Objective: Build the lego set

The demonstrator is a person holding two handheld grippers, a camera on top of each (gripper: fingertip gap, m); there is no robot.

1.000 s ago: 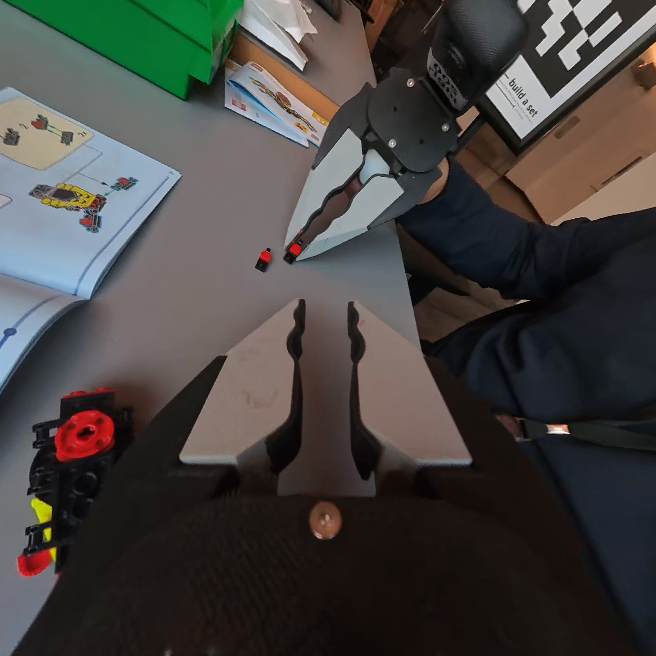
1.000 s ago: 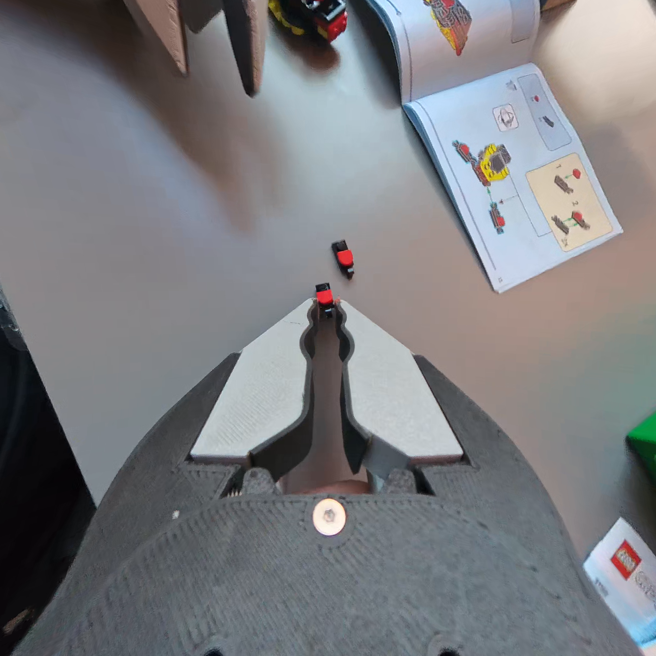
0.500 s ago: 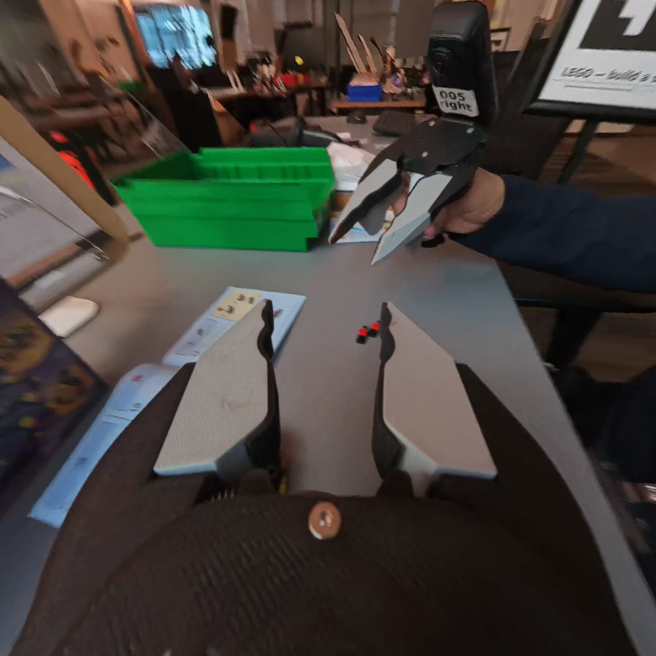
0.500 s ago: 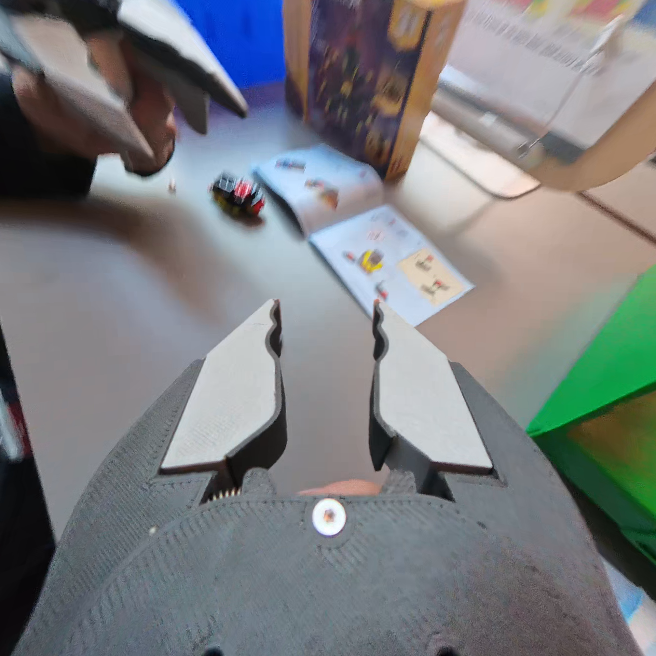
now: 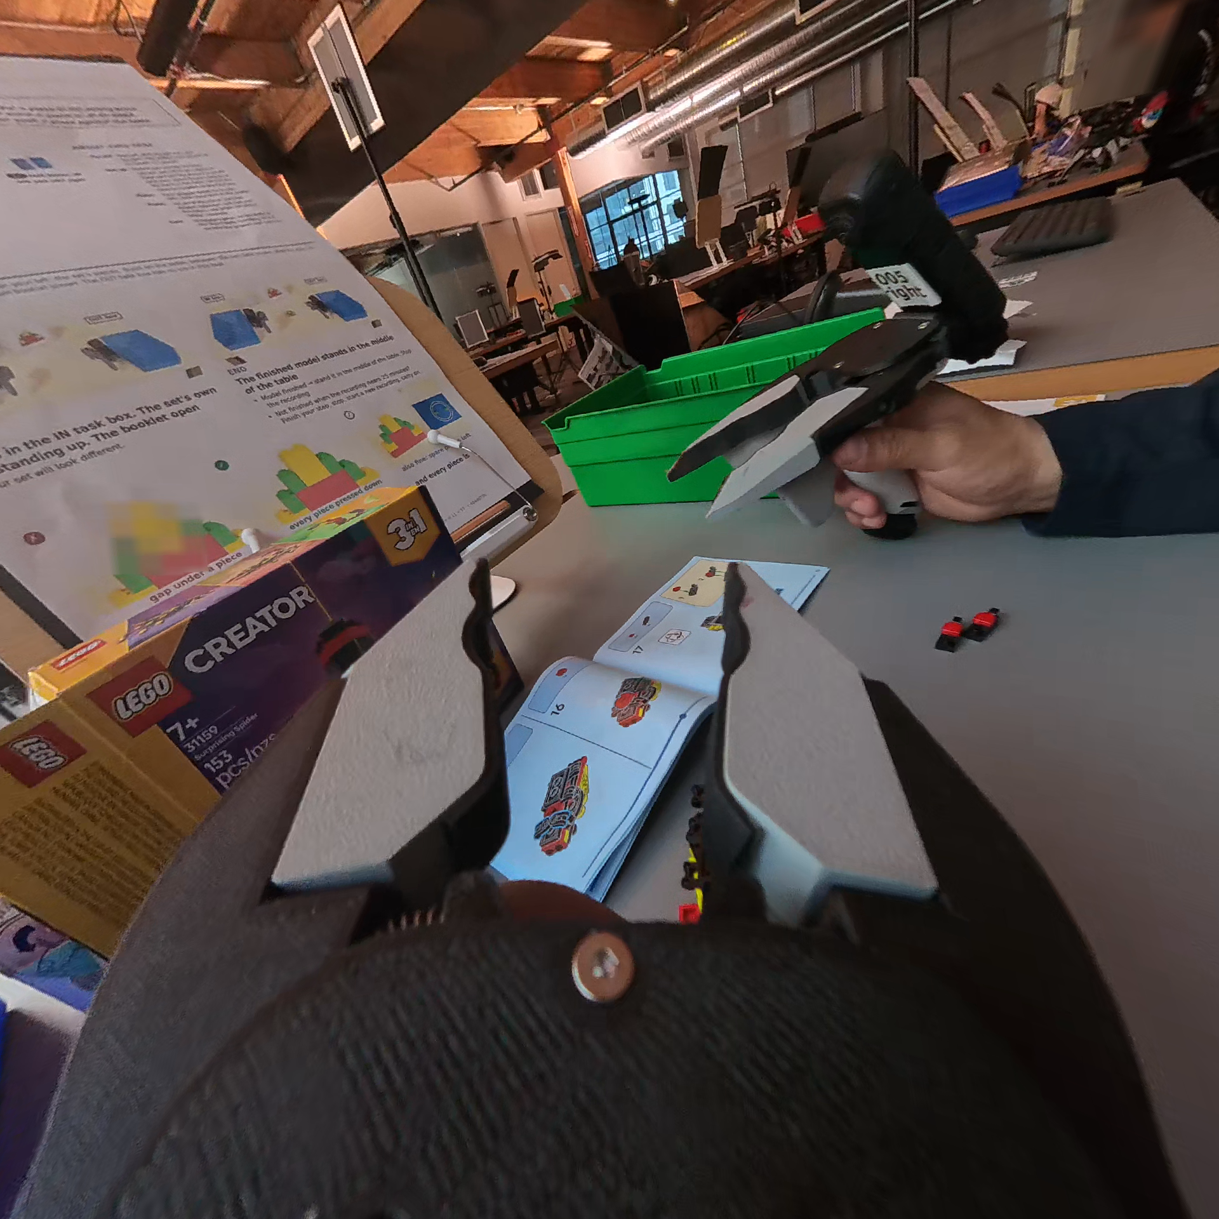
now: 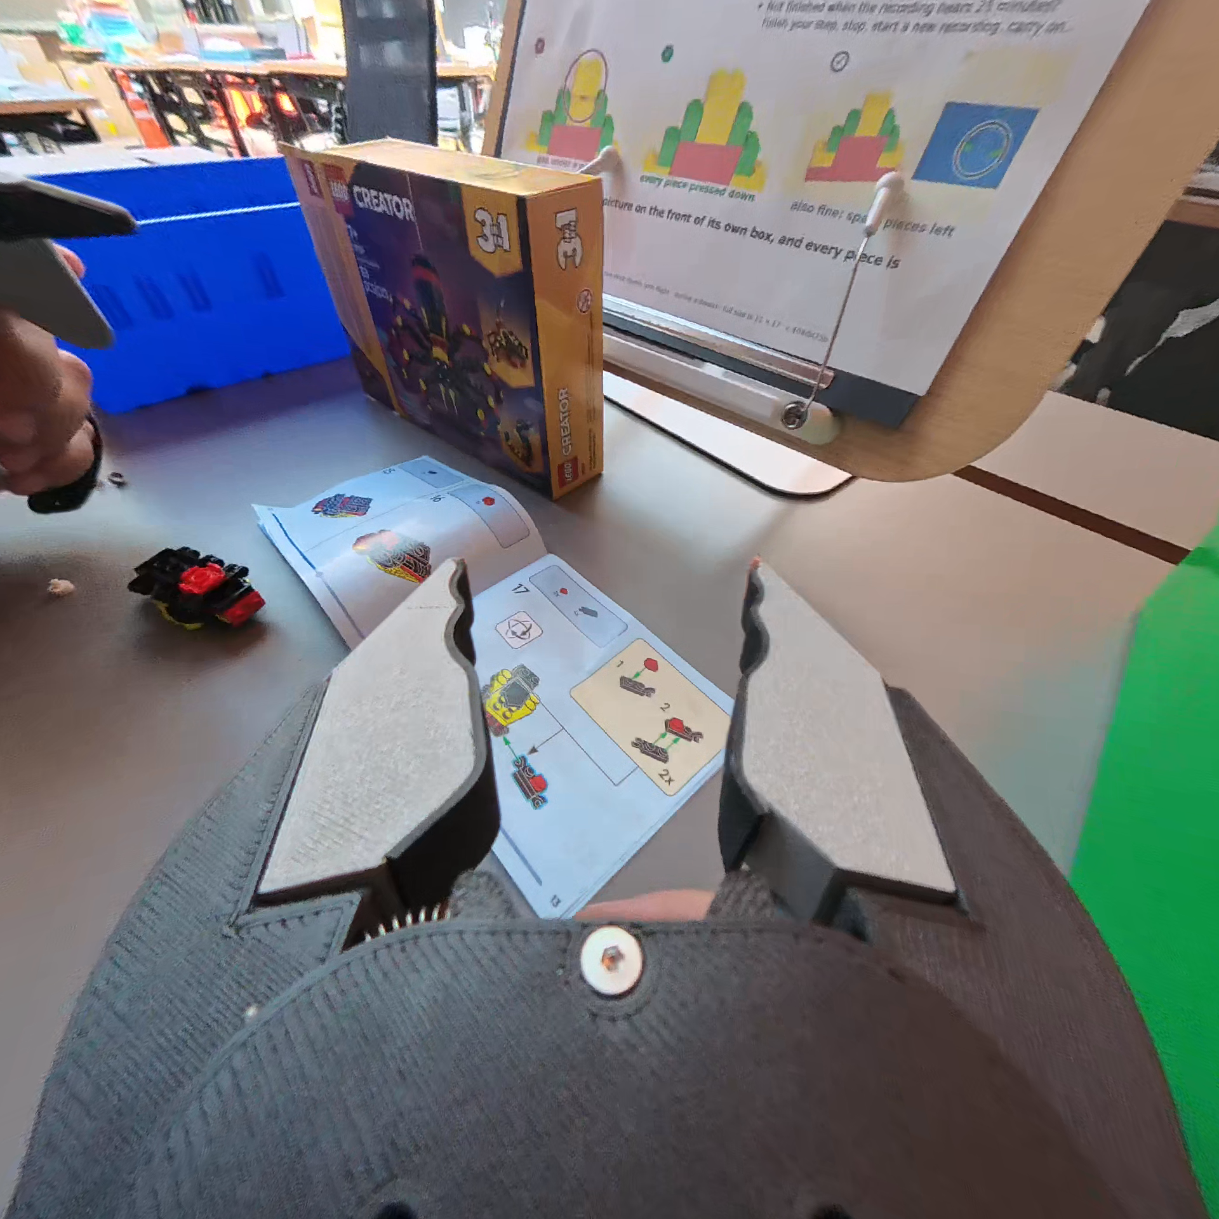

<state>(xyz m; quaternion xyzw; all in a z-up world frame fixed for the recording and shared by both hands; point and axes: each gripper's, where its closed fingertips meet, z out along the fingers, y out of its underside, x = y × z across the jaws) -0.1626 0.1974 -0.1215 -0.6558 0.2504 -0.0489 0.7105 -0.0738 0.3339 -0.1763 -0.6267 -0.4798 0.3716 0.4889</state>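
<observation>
My left gripper is open and empty, held above the open instruction booklet. My right gripper is open and empty, also raised over the booklet; it shows in the left wrist view in a hand at the right. Two small black-and-red pieces lie side by side on the grey table. The black, red and yellow partial model sits on the table left of the booklet; in the left wrist view only its edge shows behind my right finger.
The set's box stands behind the booklet. A sheet on a wooden stand leans at the back. A green bin is at the far right, a blue bin at the far left. The other hand is at the left edge.
Both grippers lifted off the table, tilted up and opened wider. The right gripper let go of the small black-and-red piece, which now lies next to the other one.
</observation>
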